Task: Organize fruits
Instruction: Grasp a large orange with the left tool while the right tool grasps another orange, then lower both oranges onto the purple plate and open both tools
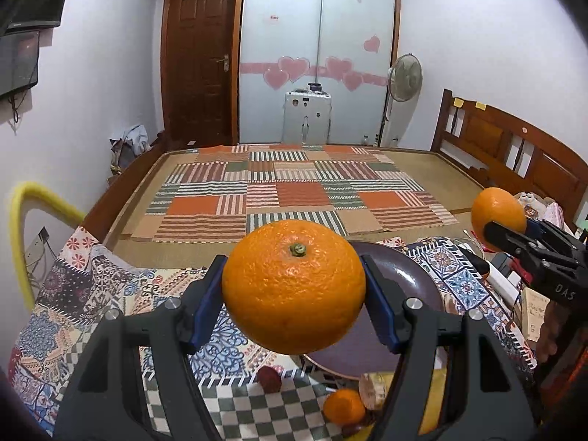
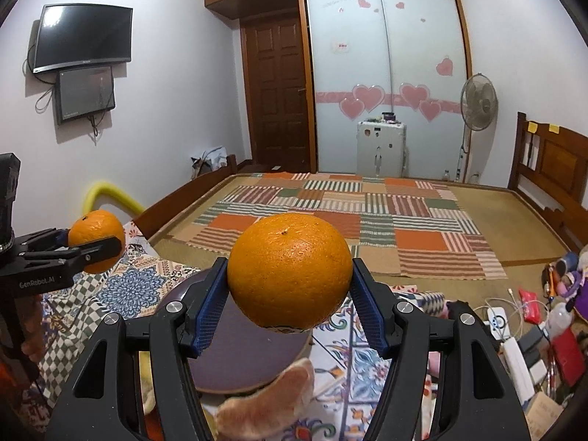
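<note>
My left gripper (image 1: 294, 290) is shut on a large orange (image 1: 293, 290), stem up, held above a dark purple plate (image 1: 411, 283) on the patterned cloth. My right gripper (image 2: 288, 275) is shut on a second orange (image 2: 289, 270), above the same plate (image 2: 242, 352). Each gripper shows in the other's view: the right one with its orange (image 1: 498, 217) at the right, the left one with its orange (image 2: 96, 240) at the left. On the cloth below lie a small orange (image 1: 343, 406), a dark red fruit (image 1: 269, 378) and a peeled pomelo segment (image 2: 272, 400).
A patchwork cloth (image 1: 92, 301) covers the near surface. Behind it lies a bed with a striped blanket (image 1: 286, 191) and a wooden headboard (image 1: 514, 147). Clutter of chargers, cables and packets (image 2: 522, 334) lies at the right. A yellow foam tube (image 1: 33, 198) stands at the left.
</note>
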A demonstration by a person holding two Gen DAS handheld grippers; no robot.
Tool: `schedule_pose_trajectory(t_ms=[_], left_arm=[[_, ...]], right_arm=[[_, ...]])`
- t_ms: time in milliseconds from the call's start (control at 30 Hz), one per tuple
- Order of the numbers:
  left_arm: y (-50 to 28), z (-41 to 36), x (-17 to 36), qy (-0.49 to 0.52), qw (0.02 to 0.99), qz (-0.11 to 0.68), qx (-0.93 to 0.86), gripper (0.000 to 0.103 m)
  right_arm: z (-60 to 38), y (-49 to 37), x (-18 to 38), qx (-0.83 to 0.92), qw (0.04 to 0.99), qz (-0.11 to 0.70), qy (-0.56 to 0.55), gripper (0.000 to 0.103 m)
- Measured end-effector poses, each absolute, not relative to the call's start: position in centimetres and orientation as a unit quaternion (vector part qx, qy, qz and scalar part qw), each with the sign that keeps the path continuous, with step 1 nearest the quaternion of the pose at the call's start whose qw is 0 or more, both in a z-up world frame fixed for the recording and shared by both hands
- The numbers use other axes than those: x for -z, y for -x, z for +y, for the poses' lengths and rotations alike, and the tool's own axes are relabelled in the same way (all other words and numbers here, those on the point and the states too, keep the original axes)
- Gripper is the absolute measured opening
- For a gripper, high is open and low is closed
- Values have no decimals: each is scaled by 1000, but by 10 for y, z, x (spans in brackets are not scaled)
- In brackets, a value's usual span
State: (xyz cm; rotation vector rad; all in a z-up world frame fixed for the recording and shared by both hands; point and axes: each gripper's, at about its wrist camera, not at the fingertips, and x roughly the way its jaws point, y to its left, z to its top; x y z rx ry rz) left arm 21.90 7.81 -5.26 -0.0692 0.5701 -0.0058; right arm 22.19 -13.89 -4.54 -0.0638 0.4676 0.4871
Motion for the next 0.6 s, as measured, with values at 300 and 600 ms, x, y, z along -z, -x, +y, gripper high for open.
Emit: schedule_pose_trajectory(t_ms=[300, 600], left_arm=[[-251, 73, 70, 24, 954, 299, -1, 69], [-282, 70, 90, 26, 942, 335, 8, 69]], right_arm=[[-115, -254, 61, -234, 936, 255, 70, 61], [-102, -280, 80, -242, 916, 306, 95, 61]])
